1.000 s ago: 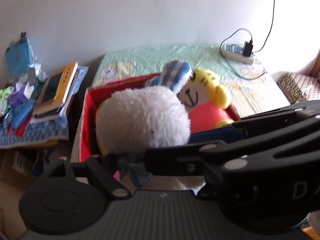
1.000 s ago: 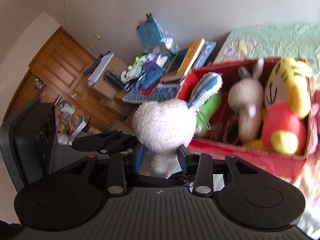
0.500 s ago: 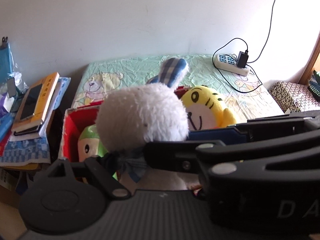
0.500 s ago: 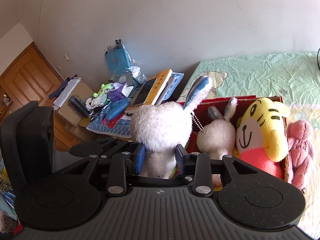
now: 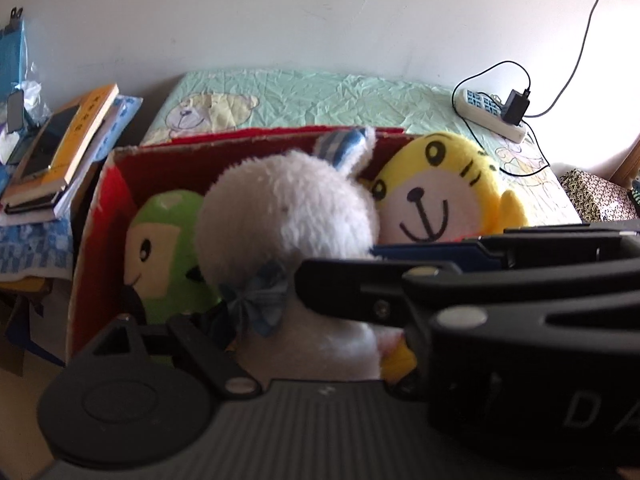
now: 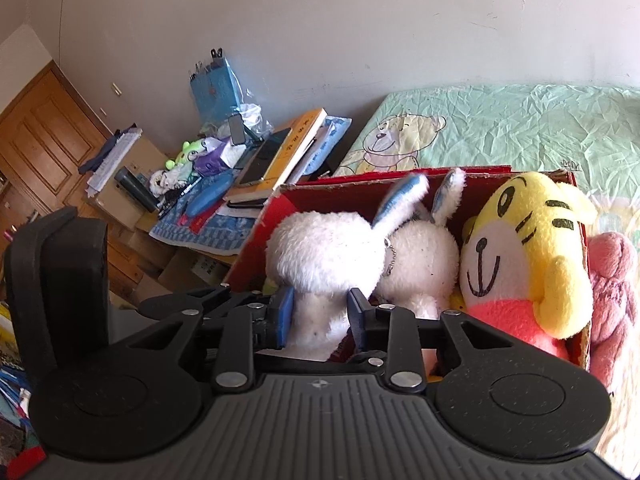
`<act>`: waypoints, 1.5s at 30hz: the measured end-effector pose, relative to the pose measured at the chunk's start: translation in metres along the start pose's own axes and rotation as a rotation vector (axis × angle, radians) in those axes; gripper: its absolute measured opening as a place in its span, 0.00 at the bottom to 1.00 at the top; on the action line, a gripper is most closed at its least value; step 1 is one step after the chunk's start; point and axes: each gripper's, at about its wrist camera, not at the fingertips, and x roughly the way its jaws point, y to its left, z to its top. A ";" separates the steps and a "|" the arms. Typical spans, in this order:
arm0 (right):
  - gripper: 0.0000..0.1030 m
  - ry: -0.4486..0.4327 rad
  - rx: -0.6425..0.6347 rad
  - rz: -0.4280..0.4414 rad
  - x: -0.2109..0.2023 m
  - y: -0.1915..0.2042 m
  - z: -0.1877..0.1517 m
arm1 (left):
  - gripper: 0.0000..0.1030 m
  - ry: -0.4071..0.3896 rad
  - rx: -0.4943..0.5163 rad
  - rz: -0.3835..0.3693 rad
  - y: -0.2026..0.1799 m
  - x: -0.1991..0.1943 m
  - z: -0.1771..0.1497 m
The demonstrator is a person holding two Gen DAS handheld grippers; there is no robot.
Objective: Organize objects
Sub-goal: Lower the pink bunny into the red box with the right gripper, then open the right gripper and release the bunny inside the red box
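Lots of bright colours packed into one red box

The box is red with bare brown cardboard edges, the two bunnies are fluffy white with blue striped ears, the tiger is yellow with black stripes, a white face and a pink-red body, the green plush has a cream face, and the bedsheet is mint green with a cartoon bear print.
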 end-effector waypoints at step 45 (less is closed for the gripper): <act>0.36 -0.038 0.168 0.084 0.031 -0.035 0.001 | 0.97 0.097 -0.015 0.095 0.016 0.029 -0.016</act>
